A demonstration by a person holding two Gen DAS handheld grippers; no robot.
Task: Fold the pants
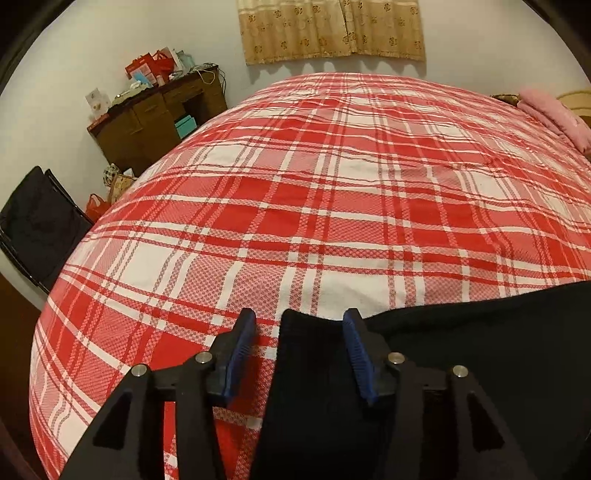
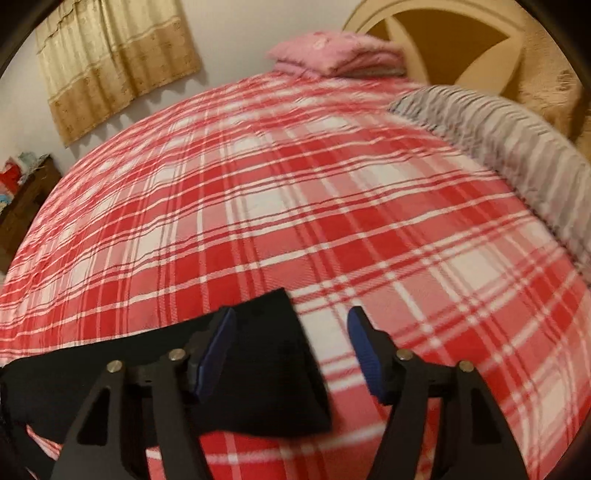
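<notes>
Black pants (image 1: 461, 350) lie flat on the red and white plaid bed (image 1: 295, 184). In the left wrist view their left end (image 1: 314, 387) runs between my open fingers. My left gripper (image 1: 299, 332) is open, just above that end. In the right wrist view the pants' right end (image 2: 273, 369) lies between and under my fingers, with the rest stretching left. My right gripper (image 2: 291, 328) is open over that end and holds nothing. The bed also shows in the right wrist view (image 2: 332, 203).
A brown dresser (image 1: 159, 118) with boxes and bags stands by the wall at left, a black folding chair (image 1: 37, 229) nearer. A pink folded blanket (image 2: 332, 51) and a grey striped quilt (image 2: 517, 147) lie near the headboard (image 2: 461, 40). Tan curtains (image 1: 332, 29) hang behind.
</notes>
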